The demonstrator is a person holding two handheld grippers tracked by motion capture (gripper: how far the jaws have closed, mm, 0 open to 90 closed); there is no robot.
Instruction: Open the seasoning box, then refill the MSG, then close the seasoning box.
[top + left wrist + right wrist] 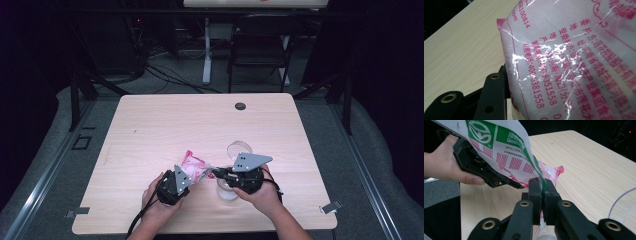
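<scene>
On the left of the high view, the person's left hand point(155, 197) holds the left tongs point(186, 177) low over the near part of the pale wooden counter point(165, 120). These tongs are clamped on the near end of a pink-and-white plastic food packet point(194, 166), which slants up off the counter toward the middle. In the left gripper view the packet point(574, 57) presses right up against the camera, its crinkled film printed with red characters and digits, and one black finger point(492, 97) lies against its left edge; the other finger is hidden behind the film.

Further right, the right tongs point(216, 172) meet the packet's other end from the opposite side. In the right gripper view they point(541, 192) pinch a thin edge of the packet point(506, 152), here showing a green logo and red bar code, with the pads nearly together on the film. Beyond them the left hand point(446, 162) and its tongs grip the same packet.

Under and just behind the right hand point(260, 192) stand two clear round containers, one point(239, 149) farther off and one point(227, 191) directly below the tongs, with something white in it. A small dark round cap point(240, 106) sits at the counter's far edge.
</scene>
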